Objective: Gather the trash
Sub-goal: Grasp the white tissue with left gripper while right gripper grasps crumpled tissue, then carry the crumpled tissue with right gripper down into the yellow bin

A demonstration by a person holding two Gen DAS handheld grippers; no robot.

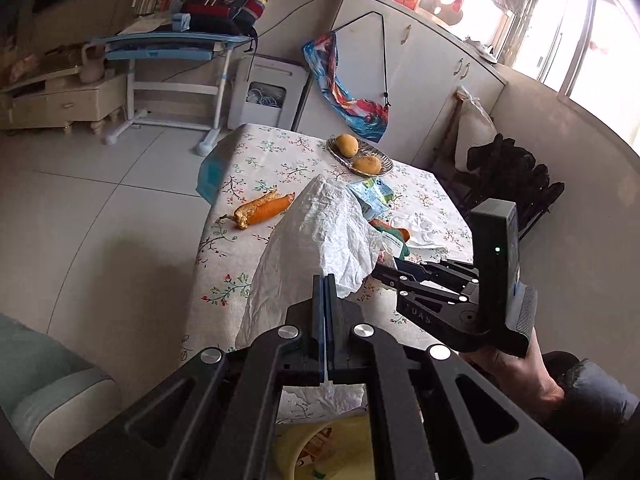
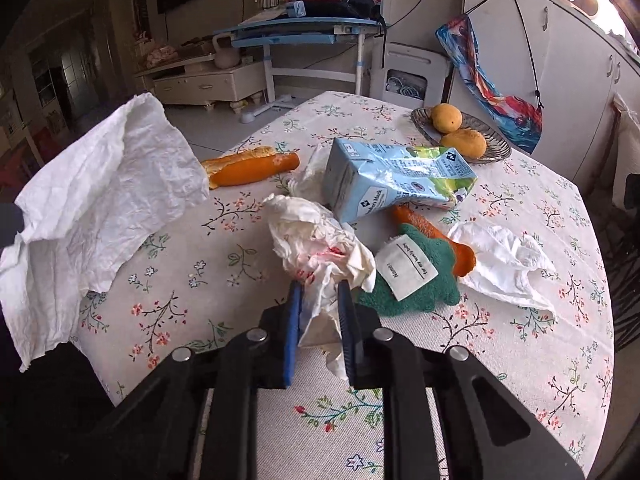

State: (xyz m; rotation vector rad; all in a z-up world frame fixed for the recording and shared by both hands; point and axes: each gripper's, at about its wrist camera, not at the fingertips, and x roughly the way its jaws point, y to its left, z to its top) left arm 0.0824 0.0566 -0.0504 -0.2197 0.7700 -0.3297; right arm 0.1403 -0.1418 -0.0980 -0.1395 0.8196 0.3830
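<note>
Mangoes [image 2: 445, 117] on dish [image 2: 494, 148]

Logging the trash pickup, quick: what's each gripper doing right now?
Left gripper: shut on the white paper sheet.
Right gripper: shut on the crumpled tissue.

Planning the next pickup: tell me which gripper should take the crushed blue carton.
Neither is free. The right gripper, pinching a stained tissue, sits nearest the carton; probably right, after dropping it. The left gripper holds a white paper sheet.

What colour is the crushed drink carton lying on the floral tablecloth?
Light blue with green and white print: the crushed drink carton shows best in the right wrist view.
</note>
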